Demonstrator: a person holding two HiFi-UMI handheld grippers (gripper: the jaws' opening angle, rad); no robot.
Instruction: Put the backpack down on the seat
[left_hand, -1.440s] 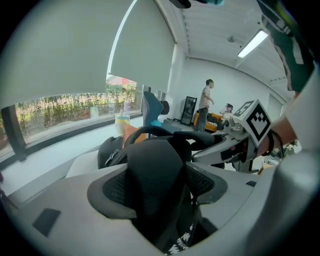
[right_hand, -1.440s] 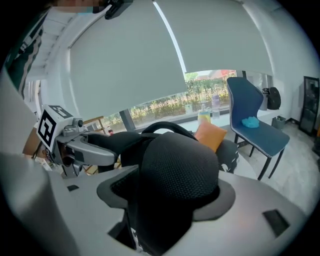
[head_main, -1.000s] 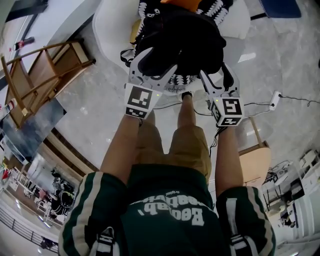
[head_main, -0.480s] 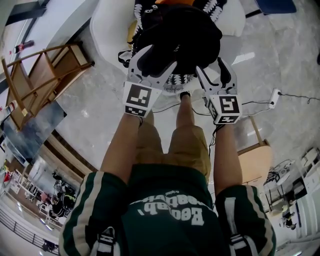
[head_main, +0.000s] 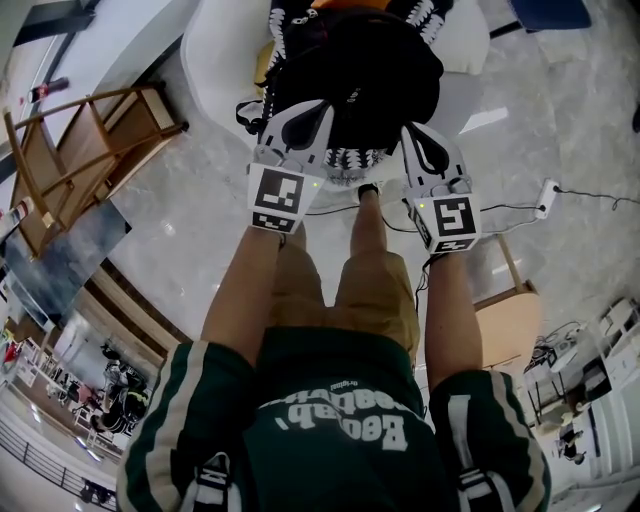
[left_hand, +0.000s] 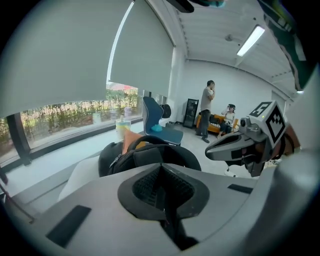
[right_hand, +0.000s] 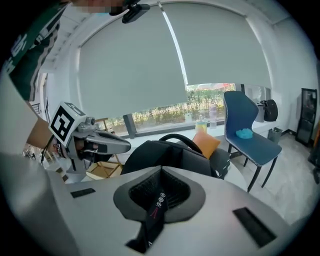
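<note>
The black backpack (head_main: 360, 80) rests on the white seat (head_main: 215, 60), in front of a black-and-white patterned cushion (head_main: 350, 160). My left gripper (head_main: 306, 115) is shut at the bag's near left edge. A dark strip that looks like a strap runs down between its jaws (left_hand: 161, 187). My right gripper (head_main: 418, 142) is shut at the near right edge, with a black backpack strap (right_hand: 156, 205) pinched in its jaws. Each gripper view shows the backpack (left_hand: 150, 155) (right_hand: 170, 152) just beyond the jaws. The other gripper (left_hand: 240, 145) (right_hand: 95, 142) shows alongside.
A wooden rack (head_main: 80, 150) lies on the marble floor at left. A power strip (head_main: 548, 200) with cables and a wooden box (head_main: 505, 320) are at right. A blue chair (right_hand: 250, 135) stands beyond the seat, an orange cushion (right_hand: 206, 142) behind the bag. People (left_hand: 206, 110) are far off.
Both grippers stood wide open against the backpack's near side. Their jaws have now closed at the bag's near edge, and the bag has barely moved.
</note>
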